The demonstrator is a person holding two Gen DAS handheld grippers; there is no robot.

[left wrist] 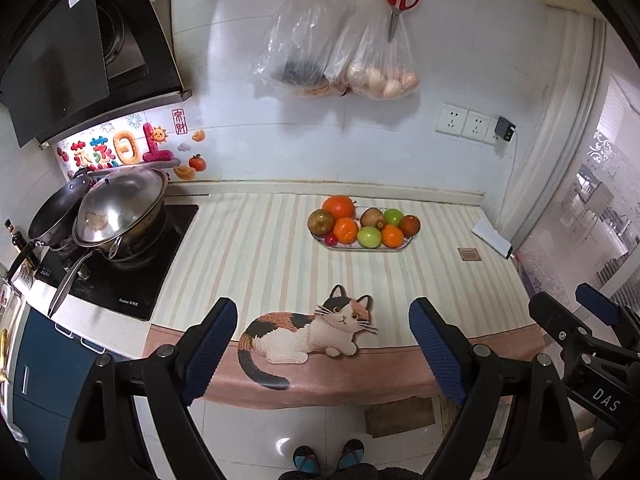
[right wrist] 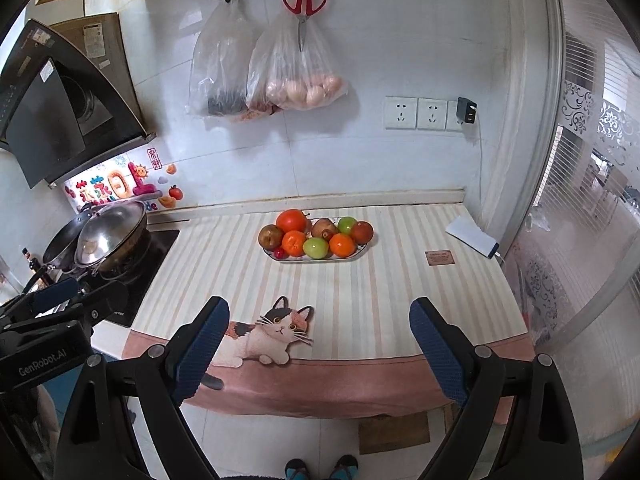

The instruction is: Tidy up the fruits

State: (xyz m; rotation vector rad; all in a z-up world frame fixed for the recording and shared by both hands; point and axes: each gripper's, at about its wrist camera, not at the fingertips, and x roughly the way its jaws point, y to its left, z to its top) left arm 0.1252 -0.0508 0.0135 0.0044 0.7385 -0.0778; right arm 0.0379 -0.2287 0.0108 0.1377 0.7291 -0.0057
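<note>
While the fruits (left wrist: 362,222) sit piled on a plate (left wrist: 404,246) far back on the tabletop (left wrist: 256,256), well ahead of both grippers, the left gripper (left wrist: 323,344) and right gripper (right wrist: 319,344) hang at the near edge, jaws spread and empty. 2 bags (right wrist: 272,68) on the wall hold eggs and dark items.

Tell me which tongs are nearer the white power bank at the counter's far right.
Right. The right tongs hang open off the counter's front edge, the power bank ahead to their right. The left tongs, also open, sit farther left of it.
</note>
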